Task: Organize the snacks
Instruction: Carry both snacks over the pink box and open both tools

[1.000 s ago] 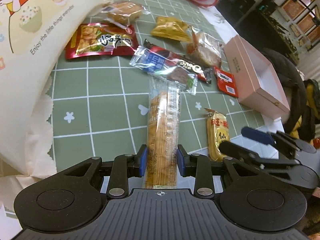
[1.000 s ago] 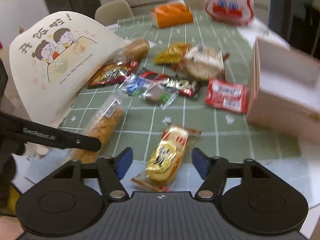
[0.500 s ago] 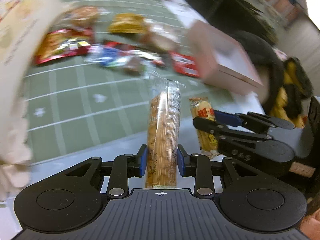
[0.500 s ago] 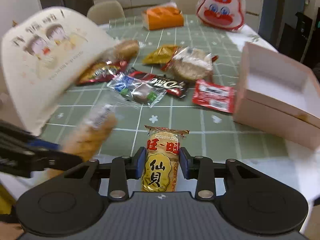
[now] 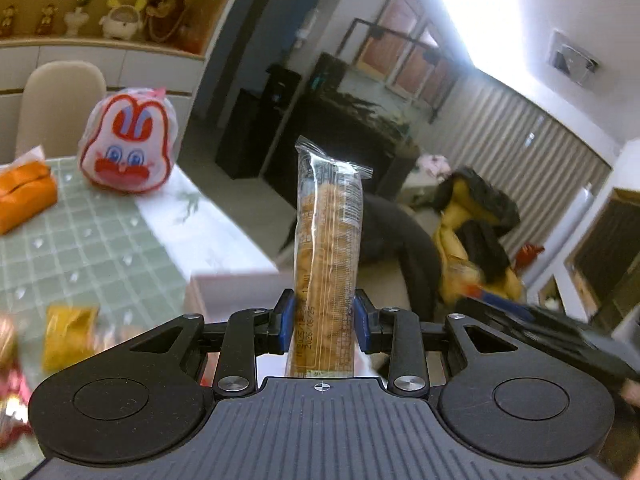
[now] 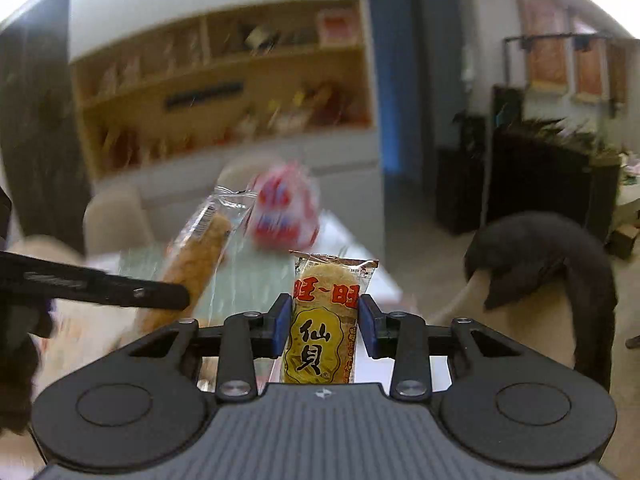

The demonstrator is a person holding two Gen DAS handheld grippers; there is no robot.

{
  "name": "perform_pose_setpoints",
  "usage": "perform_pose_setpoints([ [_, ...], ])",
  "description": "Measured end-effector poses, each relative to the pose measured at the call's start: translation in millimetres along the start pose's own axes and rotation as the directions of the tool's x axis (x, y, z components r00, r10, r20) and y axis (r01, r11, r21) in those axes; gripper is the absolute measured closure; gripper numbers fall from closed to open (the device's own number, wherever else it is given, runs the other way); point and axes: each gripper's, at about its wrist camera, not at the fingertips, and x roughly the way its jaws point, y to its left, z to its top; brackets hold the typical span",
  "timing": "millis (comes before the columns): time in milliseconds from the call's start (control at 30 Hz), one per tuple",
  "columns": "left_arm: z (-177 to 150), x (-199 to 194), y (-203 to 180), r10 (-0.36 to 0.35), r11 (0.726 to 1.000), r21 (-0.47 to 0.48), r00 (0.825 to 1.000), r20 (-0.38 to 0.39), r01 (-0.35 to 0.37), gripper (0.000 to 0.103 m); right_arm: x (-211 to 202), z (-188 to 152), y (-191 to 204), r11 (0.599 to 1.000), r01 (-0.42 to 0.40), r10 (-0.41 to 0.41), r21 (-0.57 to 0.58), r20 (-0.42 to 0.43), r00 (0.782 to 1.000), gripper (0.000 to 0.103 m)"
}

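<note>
My left gripper [image 5: 323, 322] is shut on a long clear pack of golden crackers [image 5: 327, 248], which stands up above the table. My right gripper [image 6: 324, 330] is shut on a yellow and red rice cracker pack [image 6: 320, 316], also lifted. In the right wrist view the long cracker pack [image 6: 200, 256] and the left gripper's black finger [image 6: 120, 290] show at the left. In the left wrist view the right gripper's black arm shows blurred at the lower right. The pink box [image 5: 232, 292] lies just beyond the left gripper, half hidden.
A green checked tablecloth [image 5: 80, 248] covers the table. On it are a rabbit-face bag [image 5: 128, 144], an orange tissue pack [image 5: 24, 196] and blurred snack packs [image 5: 68, 336] at the lower left. A chair with dark clothing [image 6: 552, 264] stands to the right.
Both grippers rose from the table with their packs and tilted up toward the room. The right gripper closed on the rice cracker pack, which lay loose between its open jaws a second ago.
</note>
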Motion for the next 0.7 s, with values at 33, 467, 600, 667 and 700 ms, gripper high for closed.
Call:
perform_pose_setpoints([
  [33,9,22,5,0.003,1.000,-0.024,1.000,-0.010,-0.004,0.068,4,6,-5,1.000,0.025,-0.025,0.012,0.017,1.000,0.068],
  [467,-31,168,85,0.048,0.989,-0.126,0.975,-0.215,-0.077,0.067,118,-20,-57,0.983,0.167,-0.145,0.079,-0.234,0.961,0.068],
  [600,-35,132,110,0.099,0.978,-0.164,0.978,-0.182,-0.130,0.067,172,-31,-67,0.980,0.107,-0.055,0.166,-0.288,0.956,0.066],
  [667,-38,107,128,0.173,0.959,-0.197,0.972,-0.162,-0.204,0.067,198,-34,-65,0.980,0.114,-0.056,0.166,-0.320,0.946,0.059],
  [700,-43,91,134,0.210,0.948,-0.211,0.966,-0.152,-0.239,0.067,209,-35,-63,0.979,0.125,-0.066,0.160,-0.329,0.942,0.058],
])
